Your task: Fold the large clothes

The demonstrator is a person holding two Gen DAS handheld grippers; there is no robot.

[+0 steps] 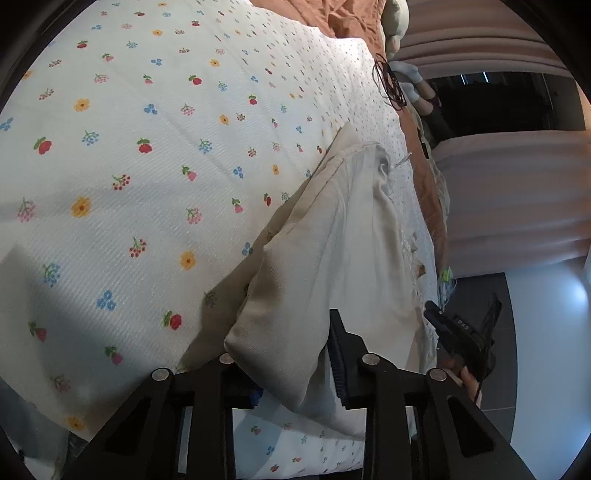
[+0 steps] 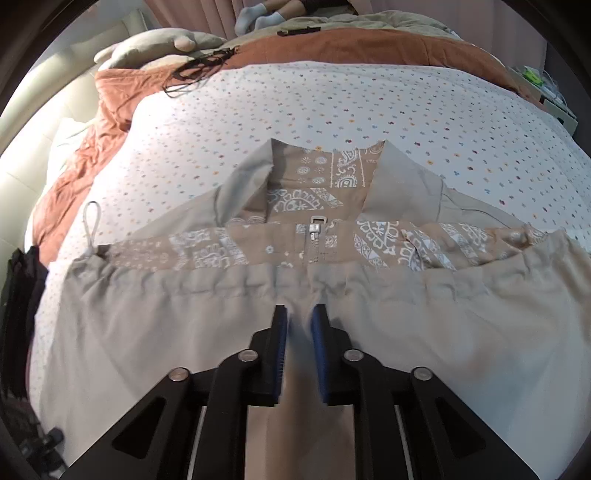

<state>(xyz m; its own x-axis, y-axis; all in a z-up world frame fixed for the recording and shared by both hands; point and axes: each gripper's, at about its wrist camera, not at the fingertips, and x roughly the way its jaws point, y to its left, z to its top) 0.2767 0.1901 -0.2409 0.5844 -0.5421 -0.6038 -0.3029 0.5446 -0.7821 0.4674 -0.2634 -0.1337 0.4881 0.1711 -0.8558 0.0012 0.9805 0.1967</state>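
A beige jacket (image 2: 184, 317) with a tan paisley lining (image 2: 317, 195) lies spread on the bed, its lower part folded up to the zip pull (image 2: 314, 229). My right gripper (image 2: 300, 314) stands over the middle of the hem, jaws slightly open, with a blurred ridge of cloth between the blue pads (image 2: 319, 332) and not pinched. In the left wrist view a folded side edge of the jacket (image 1: 332, 236) runs away from me. My left gripper (image 1: 295, 332) is shut on its near corner, and the cloth hides the left finger. The right gripper (image 1: 461, 332) shows at the jacket's far side.
The bed has a white floral cover (image 1: 129, 166). A rust-brown duvet (image 2: 351, 44), a pillow (image 2: 155, 44) and a black cord (image 2: 195, 68) lie at its head. A person's feet in white socks (image 2: 258, 18) rest beyond. Dark floor tiles (image 1: 498, 369) and curtains (image 1: 517, 203) flank the bed.
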